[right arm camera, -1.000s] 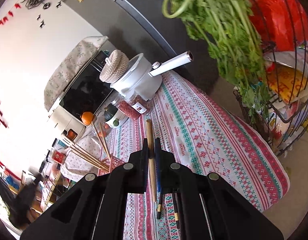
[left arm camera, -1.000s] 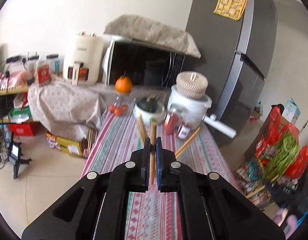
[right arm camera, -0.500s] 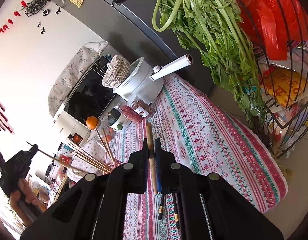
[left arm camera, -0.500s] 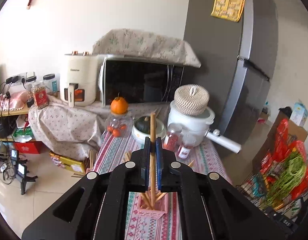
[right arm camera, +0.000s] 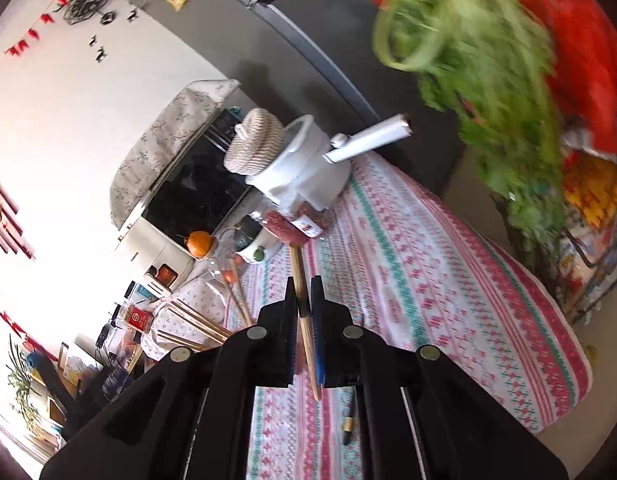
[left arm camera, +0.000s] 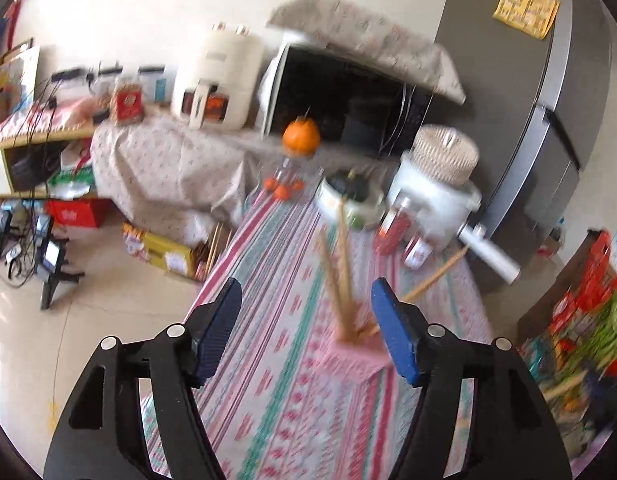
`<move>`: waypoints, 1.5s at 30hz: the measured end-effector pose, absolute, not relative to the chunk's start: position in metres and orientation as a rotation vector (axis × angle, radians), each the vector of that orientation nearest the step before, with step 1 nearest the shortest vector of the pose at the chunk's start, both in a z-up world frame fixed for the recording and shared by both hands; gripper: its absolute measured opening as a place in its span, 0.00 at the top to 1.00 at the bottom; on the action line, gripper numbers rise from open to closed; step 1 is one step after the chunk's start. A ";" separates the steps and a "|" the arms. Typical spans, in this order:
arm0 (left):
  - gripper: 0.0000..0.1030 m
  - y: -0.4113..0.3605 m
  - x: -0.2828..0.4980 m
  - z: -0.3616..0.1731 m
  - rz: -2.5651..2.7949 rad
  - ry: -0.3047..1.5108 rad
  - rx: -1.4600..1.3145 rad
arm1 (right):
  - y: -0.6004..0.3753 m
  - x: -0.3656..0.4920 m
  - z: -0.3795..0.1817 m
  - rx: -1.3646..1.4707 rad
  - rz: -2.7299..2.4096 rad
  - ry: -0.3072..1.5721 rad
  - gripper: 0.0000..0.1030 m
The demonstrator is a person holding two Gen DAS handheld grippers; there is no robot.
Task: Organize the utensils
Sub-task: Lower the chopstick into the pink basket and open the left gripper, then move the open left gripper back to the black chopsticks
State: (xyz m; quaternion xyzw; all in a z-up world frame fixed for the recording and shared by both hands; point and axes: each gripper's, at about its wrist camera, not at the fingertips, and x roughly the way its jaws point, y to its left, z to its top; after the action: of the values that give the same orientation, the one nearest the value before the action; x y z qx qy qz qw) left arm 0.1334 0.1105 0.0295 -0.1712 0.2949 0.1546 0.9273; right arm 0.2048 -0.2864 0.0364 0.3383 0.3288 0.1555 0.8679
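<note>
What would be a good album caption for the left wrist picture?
Open left gripper above pink holder of wooden chopsticks on striped tablecloth.

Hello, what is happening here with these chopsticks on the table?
A person with two handheld grippers is sorting chopsticks into a pink holder on the striped tablecloth. The left gripper is open and empty above the table, with the holder just ahead of it; several chopsticks already stand in it. The right gripper is shut on one chopstick, held above the cloth, not yet in the holder. One dark chopstick lies on the cloth below it.
</note>
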 end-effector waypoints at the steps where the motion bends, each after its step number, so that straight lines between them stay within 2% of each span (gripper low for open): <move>1: 0.38 0.113 0.129 0.016 0.325 0.631 -0.350 | -0.278 0.208 0.045 0.691 0.331 0.680 0.93; 5: 0.39 0.131 0.112 -0.057 0.403 0.784 -0.346 | -0.241 0.220 0.085 0.634 0.365 0.633 0.93; 7: 0.40 0.147 0.112 -0.084 0.373 0.916 -0.487 | -0.217 0.226 0.108 0.590 0.374 0.600 0.93; 11: 0.40 0.157 0.112 -0.084 0.310 0.926 -0.561 | -0.177 0.239 0.135 0.522 0.371 0.565 0.93; 16: 0.40 0.155 0.115 -0.076 0.252 0.901 -0.546 | -0.130 0.262 0.136 0.453 0.343 0.588 0.92; 19: 0.40 0.152 0.117 -0.076 0.241 0.902 -0.560 | -0.113 0.276 0.119 0.440 0.330 0.629 0.84; 20: 0.40 0.155 0.117 -0.073 0.239 0.890 -0.571 | -0.108 0.279 0.111 0.435 0.325 0.651 0.75; 27: 0.40 0.144 0.113 -0.055 0.213 0.789 -0.524 | -0.107 0.261 0.087 0.357 0.308 0.677 0.73; 33: 0.38 0.131 0.113 -0.053 0.207 0.771 -0.467 | -0.111 0.233 0.055 0.220 0.275 0.729 0.65; 36: 0.32 0.127 0.111 -0.053 0.205 0.762 -0.457 | -0.113 0.220 0.032 0.158 0.263 0.770 0.56; 41: 0.16 0.116 0.105 -0.050 0.190 0.720 -0.444 | -0.120 0.204 -0.001 0.100 0.242 0.832 0.41; 45: 0.10 0.093 0.105 -0.052 0.161 0.711 -0.365 | -0.124 0.194 -0.018 0.059 0.220 0.859 0.31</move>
State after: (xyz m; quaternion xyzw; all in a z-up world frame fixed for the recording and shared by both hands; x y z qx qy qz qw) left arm 0.1051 0.0931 -0.0516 -0.1774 0.3459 0.0782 0.9180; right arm 0.1938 -0.1243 -0.0180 0.0287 0.4156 0.1065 0.9028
